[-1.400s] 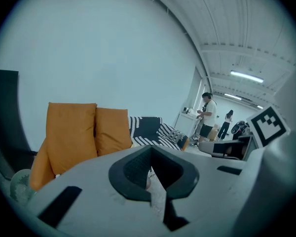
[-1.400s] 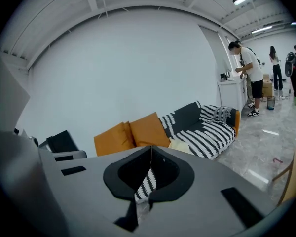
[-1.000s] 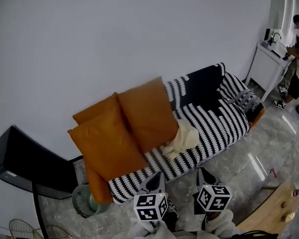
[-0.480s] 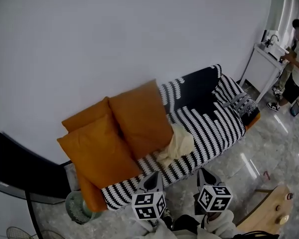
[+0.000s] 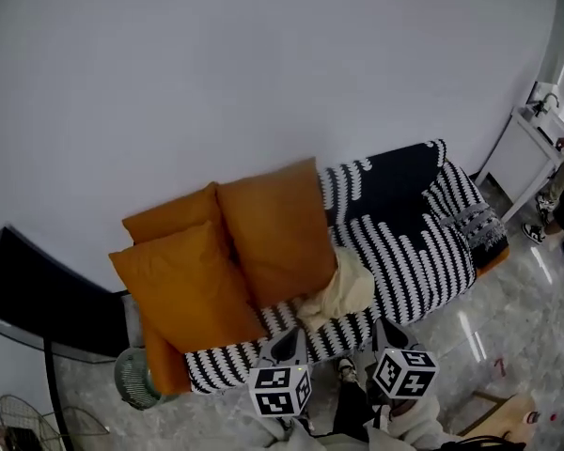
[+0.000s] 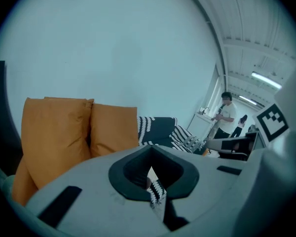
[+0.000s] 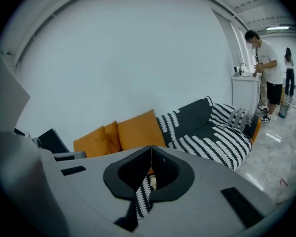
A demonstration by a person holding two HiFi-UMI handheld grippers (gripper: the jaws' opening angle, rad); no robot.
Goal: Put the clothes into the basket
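While the cream garment (image 5: 344,287) lies crumpled on the striped sofa (image 5: 423,252), touching an orange cushion (image 5: 277,228), the left gripper (image 5: 288,341) hangs before the seat, jaws clenched, empty. Beside it the right gripper (image 5: 388,332), jaws likewise clenched on nothing.

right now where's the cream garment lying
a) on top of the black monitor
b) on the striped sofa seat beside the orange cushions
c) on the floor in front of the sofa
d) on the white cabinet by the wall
b: in the head view the cream garment lies crumpled on the seat of the striped sofa, right beside the orange cushions, not on the floor or on other furniture.
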